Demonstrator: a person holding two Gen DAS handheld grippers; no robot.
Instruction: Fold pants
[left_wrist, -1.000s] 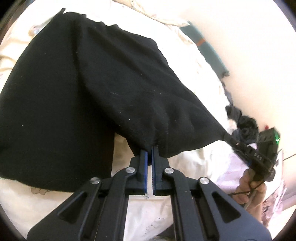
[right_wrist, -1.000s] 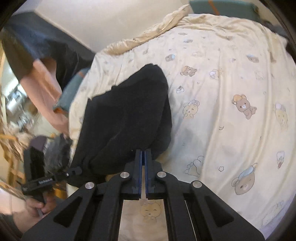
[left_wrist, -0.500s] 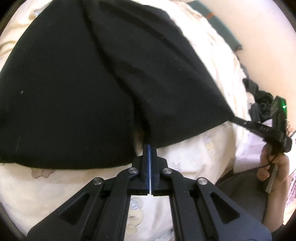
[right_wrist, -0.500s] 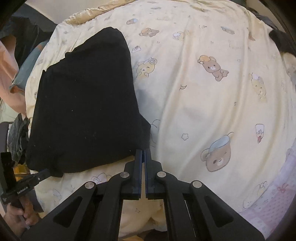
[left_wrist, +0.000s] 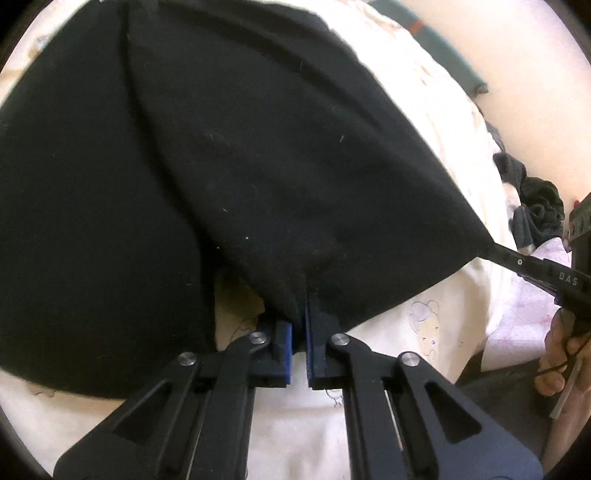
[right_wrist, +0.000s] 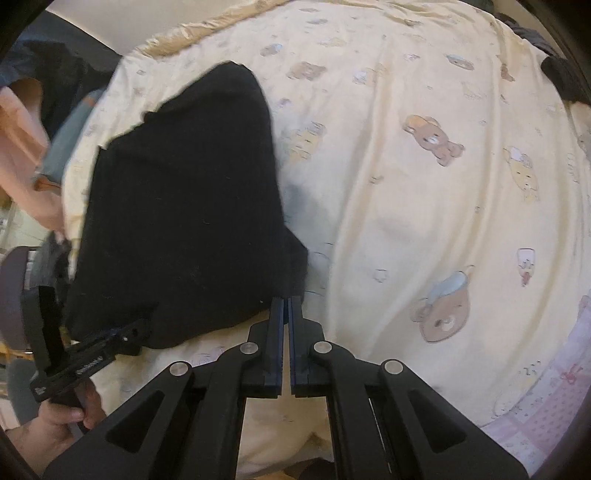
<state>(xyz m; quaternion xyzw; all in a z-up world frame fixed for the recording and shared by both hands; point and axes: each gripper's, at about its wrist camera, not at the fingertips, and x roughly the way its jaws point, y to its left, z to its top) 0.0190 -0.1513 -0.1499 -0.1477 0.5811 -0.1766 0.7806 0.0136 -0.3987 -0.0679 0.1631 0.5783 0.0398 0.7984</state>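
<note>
Below, black pants (left_wrist: 258, 166) spread over a bed (right_wrist: 424, 221) dressed in a cream sheet printed with cartoon bears. Left tongs (left_wrist: 300, 314) closed to a narrow slit, blue pads pinching a bunched fold of the pants' near edge; cloth rising away from the tips and fanning out across most of the left wrist view. Right tongs (left_wrist: 491, 253) seen from the left wrist camera at the far right, tips clamped on a stretched corner of the same near edge, the fabric pulled to a point there; gripping hand (left_wrist: 557, 354) visible below on the handle. From the right wrist camera, right tongs (right_wrist: 286, 306) shut on the lower right corner of the pants, the garment lying to the upper left of the tips as a dark, roughly folded slab, flat on the sheet near the bed's left side. Left tongs (right_wrist: 142, 326) seen from this camera at lower left, tips buried in the pants' lower edge, held by a hand (right_wrist: 59, 417). Near hem thus held at two points, one by each tool, slightly lifted between them, remainder resting on the bed. Dark clothing heap (left_wrist: 535, 210) at the bed's far edge, well apart from the pants. Pink-patterned cloth (right_wrist: 546, 402) along the mattress's lower right margin.
</note>
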